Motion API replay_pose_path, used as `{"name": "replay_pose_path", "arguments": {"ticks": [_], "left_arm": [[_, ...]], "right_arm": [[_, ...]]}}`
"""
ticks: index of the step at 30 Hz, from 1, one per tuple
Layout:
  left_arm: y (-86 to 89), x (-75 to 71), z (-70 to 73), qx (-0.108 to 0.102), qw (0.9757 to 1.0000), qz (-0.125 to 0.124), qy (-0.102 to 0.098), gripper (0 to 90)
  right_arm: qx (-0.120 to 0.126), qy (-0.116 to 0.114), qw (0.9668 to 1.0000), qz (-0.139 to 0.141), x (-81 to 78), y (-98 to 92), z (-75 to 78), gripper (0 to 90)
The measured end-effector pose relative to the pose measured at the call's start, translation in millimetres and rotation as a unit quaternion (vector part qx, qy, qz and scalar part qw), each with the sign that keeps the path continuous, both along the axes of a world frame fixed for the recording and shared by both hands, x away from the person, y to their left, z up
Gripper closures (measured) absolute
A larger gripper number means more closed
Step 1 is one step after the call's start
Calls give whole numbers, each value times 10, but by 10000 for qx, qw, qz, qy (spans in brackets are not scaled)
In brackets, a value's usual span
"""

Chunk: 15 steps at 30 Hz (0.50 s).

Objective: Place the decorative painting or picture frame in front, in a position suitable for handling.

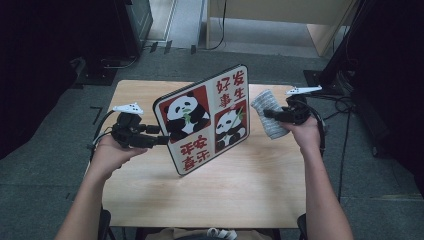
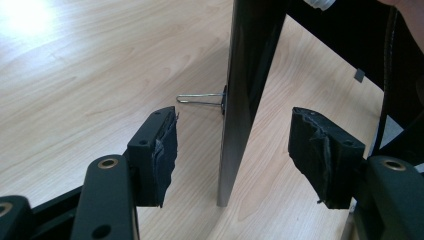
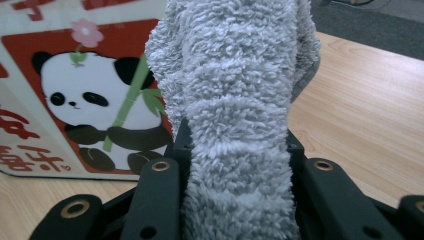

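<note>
Two grippers are working at the wooden table (image 1: 150, 95): the left gripper (image 1: 161, 140), at centre left of the high view, is sitting with its jaws spread on either side of the panda picture board (image 1: 205, 117), and in the left gripper view the pads (image 2: 165, 150) are standing clear of the board's thin dark edge (image 2: 240, 100). The board is standing tilted at frame centre, one lower corner on the table, a small wire stand (image 2: 200, 99) sticking out of its back. The right gripper (image 1: 267, 114), at centre right, is pinching a fluffy grey towel (image 3: 235, 125) tight, holding it up just beside the board's right edge.
</note>
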<state>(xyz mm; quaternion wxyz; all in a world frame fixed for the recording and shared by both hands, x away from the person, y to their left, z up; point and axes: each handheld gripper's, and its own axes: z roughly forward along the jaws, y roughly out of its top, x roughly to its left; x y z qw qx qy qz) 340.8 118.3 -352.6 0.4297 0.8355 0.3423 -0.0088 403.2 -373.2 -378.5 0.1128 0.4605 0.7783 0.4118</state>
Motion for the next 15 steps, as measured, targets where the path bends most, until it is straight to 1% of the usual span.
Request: {"name": "replay_pose_path", "arguments": {"ticks": [4,7,9,15], "left_arm": [[-42,26,-59,-31,10000,-31,43,370],[-73,56,-95,-17,10000,-30,54,372],[-85,72,-110,-56,10000,-28,70,374],[-122,95,-132,-116,9999,-53,31,375]], "right_arm": [[-144,-32,9999,60,-26,61,79,656],[-124,-92,9998,120,-41,87,126,656],[-133,-121,9997,139,-48,95,148,654],[-155,-118,9997,111,-57,97,194,653]]}}
